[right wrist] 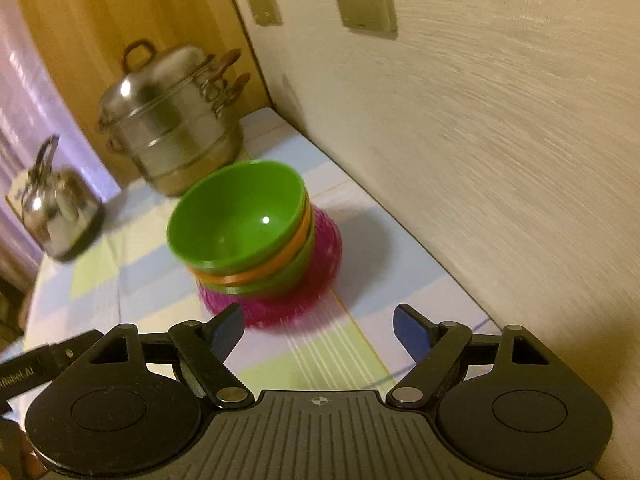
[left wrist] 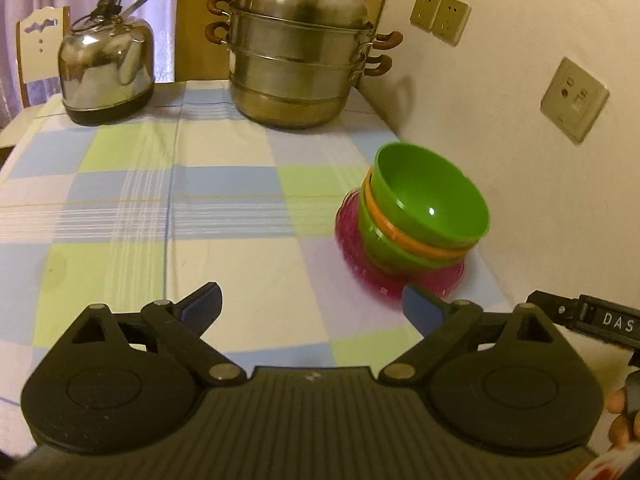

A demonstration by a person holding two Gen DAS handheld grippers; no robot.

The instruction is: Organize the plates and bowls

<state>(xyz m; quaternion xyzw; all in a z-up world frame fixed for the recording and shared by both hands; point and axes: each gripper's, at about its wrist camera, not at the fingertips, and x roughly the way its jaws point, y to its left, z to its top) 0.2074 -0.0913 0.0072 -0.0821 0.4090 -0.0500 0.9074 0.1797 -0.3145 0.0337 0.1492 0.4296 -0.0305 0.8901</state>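
A stack of bowls stands on a pink ribbed plate on the checked tablecloth near the wall: green on top, then an orange rim, then green. It also shows in the right wrist view, with the pink plate under it. My left gripper is open and empty, to the left of and in front of the stack. My right gripper is open and empty, just in front of the stack, not touching it.
A steel steamer pot and a steel kettle stand at the far end of the table. The white wall with sockets runs along the right edge. A chair stands at the far left. The right gripper's body shows at the lower right.
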